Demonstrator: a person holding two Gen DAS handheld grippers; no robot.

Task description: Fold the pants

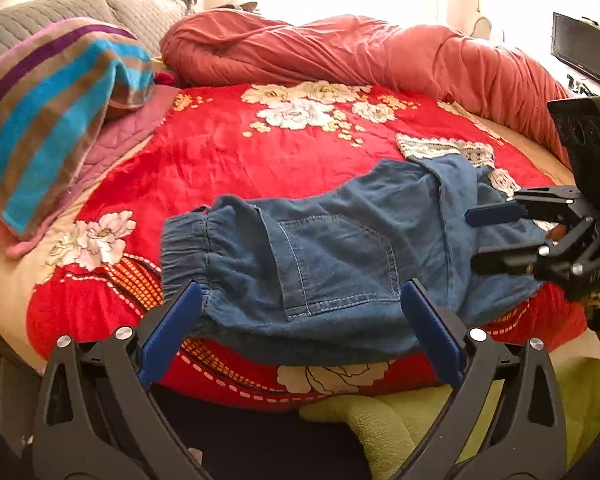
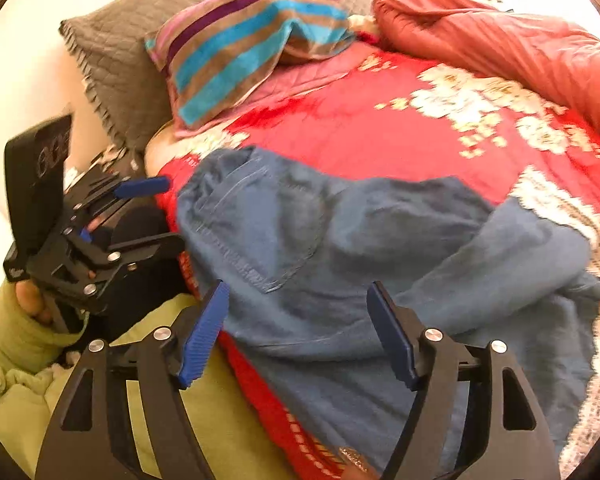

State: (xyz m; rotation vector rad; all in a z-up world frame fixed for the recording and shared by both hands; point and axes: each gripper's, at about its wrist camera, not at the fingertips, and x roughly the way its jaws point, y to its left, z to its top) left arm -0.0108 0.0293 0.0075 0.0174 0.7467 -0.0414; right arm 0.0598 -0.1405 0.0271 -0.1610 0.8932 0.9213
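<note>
Blue denim pants (image 1: 332, 256) lie loosely folded on the red floral bedspread (image 1: 228, 148), elastic waistband to the left, back pocket facing up. My left gripper (image 1: 300, 304) is open and empty, its blue pads just above the pants' near edge. My right gripper (image 1: 474, 240) is open at the pants' right end in the left wrist view. In the right wrist view the pants (image 2: 380, 248) spread ahead of the open right gripper (image 2: 296, 304), and the left gripper (image 2: 168, 212) is open at the waistband side.
A striped pillow (image 1: 48, 120) and grey pillow (image 1: 80, 12) lie at the bed's left. A rolled red duvet (image 1: 360, 48) runs along the far side. A lace-trimmed cloth (image 1: 444, 148) lies past the pants. Green fabric (image 1: 380, 420) lies at the near bed edge.
</note>
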